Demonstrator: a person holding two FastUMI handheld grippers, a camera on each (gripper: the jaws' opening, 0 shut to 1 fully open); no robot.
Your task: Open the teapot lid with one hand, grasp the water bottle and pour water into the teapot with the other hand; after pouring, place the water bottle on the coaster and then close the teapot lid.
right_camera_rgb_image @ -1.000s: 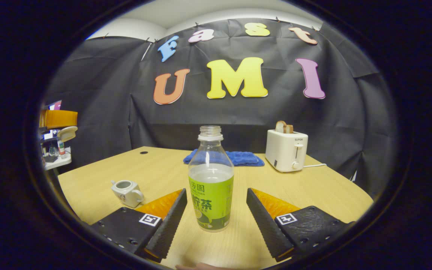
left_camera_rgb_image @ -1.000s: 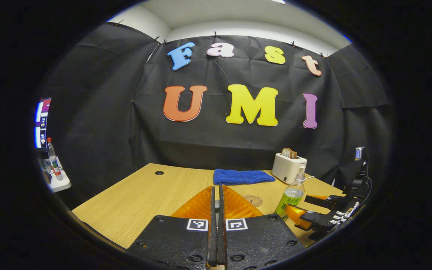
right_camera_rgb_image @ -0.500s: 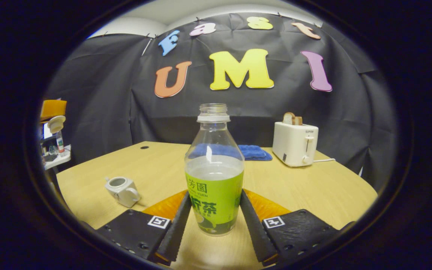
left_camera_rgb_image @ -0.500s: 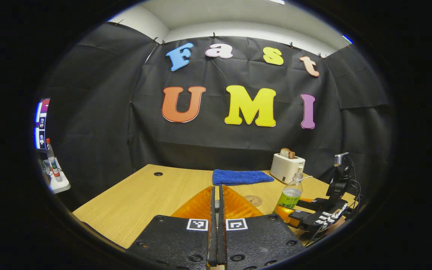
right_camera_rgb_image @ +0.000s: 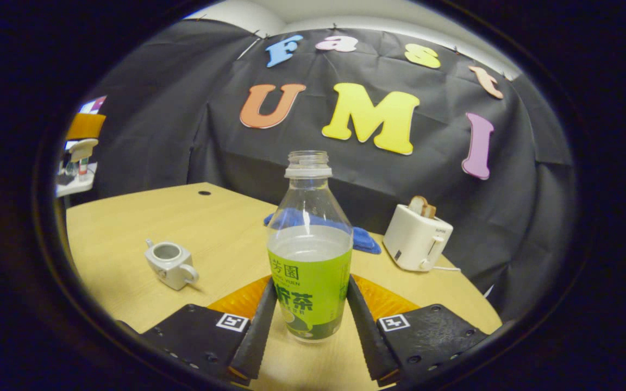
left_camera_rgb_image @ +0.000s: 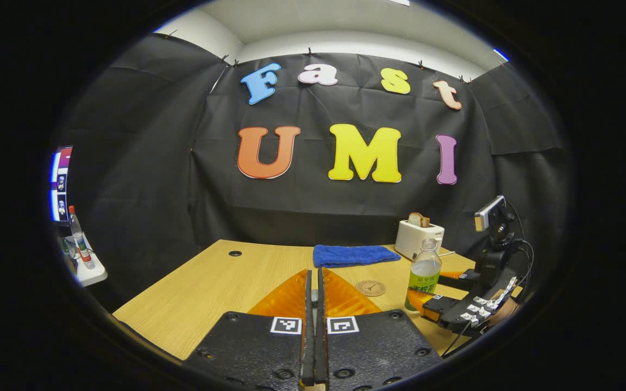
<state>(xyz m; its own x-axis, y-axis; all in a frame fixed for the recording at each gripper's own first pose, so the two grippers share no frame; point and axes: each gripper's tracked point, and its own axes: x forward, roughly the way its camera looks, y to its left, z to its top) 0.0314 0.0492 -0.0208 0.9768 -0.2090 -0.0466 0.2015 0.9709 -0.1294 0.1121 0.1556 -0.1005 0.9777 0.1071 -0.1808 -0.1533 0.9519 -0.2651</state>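
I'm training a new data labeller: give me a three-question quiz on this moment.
1. True or false: the right gripper has its jaws pressed on the water bottle.
2. The teapot opening is: A) covered, B) uncovered.
3. What stands behind the blue cloth, to its right, in the left gripper view?

Key: 1 true; 2 B; 3 the toaster.
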